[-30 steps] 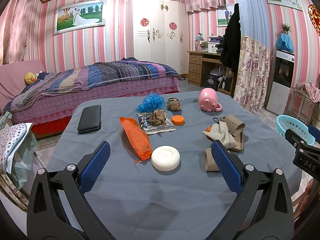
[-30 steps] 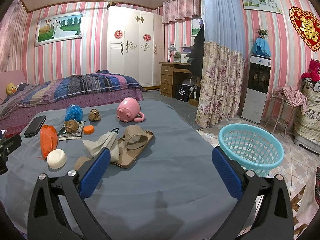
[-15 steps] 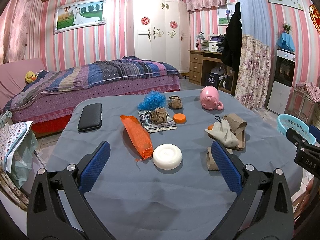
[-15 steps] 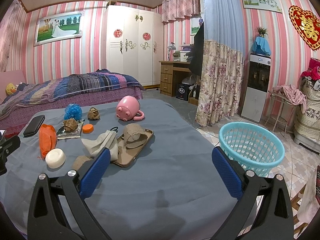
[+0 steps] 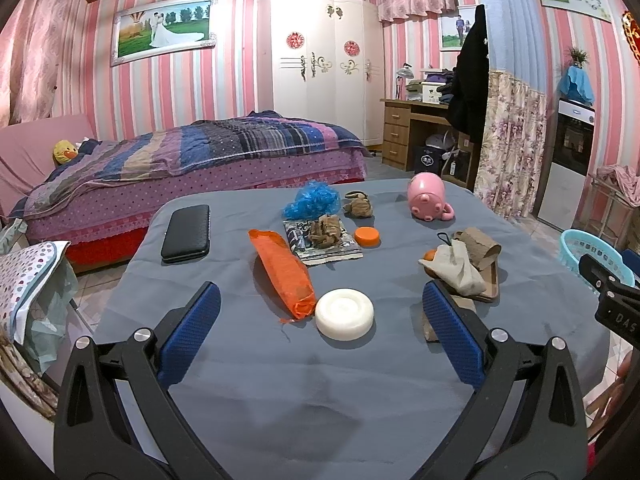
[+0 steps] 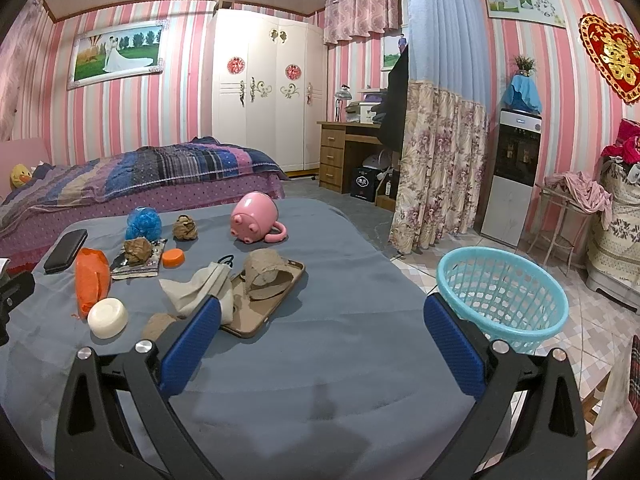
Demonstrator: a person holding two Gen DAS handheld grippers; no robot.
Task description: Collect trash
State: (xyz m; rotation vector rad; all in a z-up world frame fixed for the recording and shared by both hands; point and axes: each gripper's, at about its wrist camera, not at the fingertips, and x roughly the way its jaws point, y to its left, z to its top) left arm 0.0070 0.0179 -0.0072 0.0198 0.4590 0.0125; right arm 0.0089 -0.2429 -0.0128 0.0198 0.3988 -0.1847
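Crumpled orange plastic bag (image 5: 283,272), long axis up-frame, centre frame ahead of wide-open empty left gripper (image 5: 320,332); right gripper (image 6: 320,334) likewise.

2 low wrist views across 1 shared table (image 5: 360,380) (near edge).

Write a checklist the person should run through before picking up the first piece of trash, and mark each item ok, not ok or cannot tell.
1. Left gripper open and empty: ok.
2. Right gripper open and empty: ok.
3. Basket upright on the floor beside the table, with its mouth open: ok.
4. Basket empty: cannot tell, as its bottom is hidden.
5. Trash in view: orange bag, blue wad and paper balls lie uncovered: ok.
6. Phone clear of trash: not ok, crumpled paper sits on it.
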